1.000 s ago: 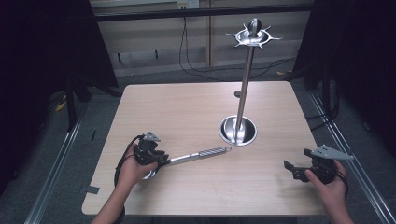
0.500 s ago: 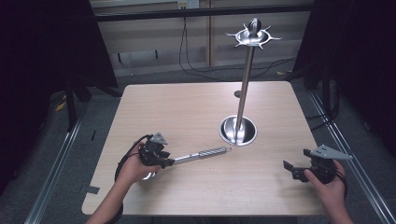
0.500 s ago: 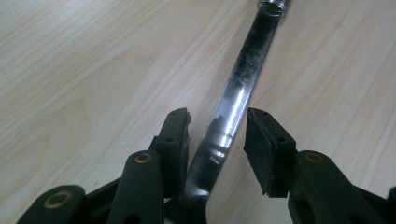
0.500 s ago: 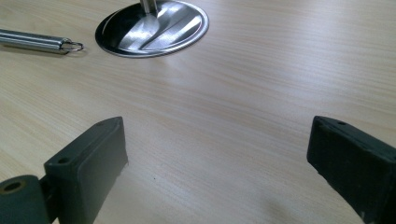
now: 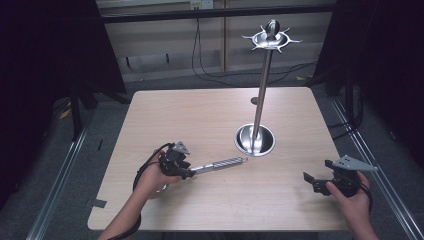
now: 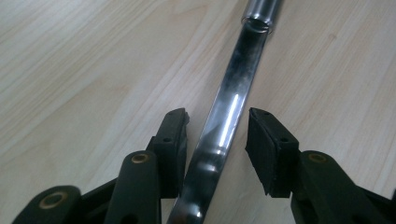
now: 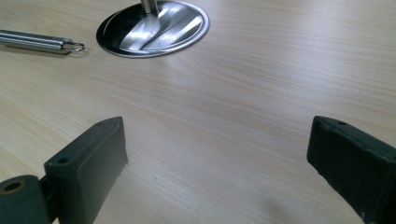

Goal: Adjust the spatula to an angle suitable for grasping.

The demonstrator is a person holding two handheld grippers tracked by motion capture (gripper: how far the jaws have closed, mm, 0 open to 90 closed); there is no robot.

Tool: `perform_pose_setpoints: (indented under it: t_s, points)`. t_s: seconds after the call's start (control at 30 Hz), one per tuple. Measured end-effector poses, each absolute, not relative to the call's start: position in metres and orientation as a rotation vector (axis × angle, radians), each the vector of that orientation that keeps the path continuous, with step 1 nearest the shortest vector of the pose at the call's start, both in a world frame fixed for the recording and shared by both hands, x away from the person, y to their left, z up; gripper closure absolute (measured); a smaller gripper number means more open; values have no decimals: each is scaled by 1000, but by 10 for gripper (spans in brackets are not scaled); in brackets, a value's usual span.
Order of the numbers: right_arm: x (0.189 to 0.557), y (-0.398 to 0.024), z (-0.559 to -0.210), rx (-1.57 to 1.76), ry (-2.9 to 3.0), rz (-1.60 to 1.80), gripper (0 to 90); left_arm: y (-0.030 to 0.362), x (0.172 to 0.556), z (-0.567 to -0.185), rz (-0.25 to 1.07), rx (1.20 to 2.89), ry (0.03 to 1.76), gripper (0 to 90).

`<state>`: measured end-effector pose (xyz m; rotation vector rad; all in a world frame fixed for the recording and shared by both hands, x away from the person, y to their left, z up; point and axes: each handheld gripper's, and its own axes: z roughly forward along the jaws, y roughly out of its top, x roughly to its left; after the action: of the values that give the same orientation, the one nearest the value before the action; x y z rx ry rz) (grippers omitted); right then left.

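A: Where the left tongs reach in, what sits between the jaws?
B: A flat, polished steel utensil handle, lying on the pale wood-grain surface. The jaws flank it narrowly; one pad near touching, the other with a gap. Not clamped.
A: The right tongs?
B: Jaws wide, holding nothing, low over the bare surface near the right front corner.
A: Further out?
B: The handle's ribbed end with a small ring points toward a round, shiny metal base. A slim upright pole rises from it to a spiked metal crown.
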<state>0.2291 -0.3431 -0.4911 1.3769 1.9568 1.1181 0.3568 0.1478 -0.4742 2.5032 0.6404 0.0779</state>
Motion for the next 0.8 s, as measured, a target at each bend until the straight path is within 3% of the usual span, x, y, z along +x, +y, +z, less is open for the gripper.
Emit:
perform_pose_setpoints:
  t_s: [0.47, 0.8]
  points:
    - [229, -344, -491, 1374, 1957, 1118, 48, 127, 361, -482, 67, 2515, 600, 599]
    - [230, -344, -492, 1384, 1970, 1114, 48, 116, 364, -479, 72, 2574, 527, 687]
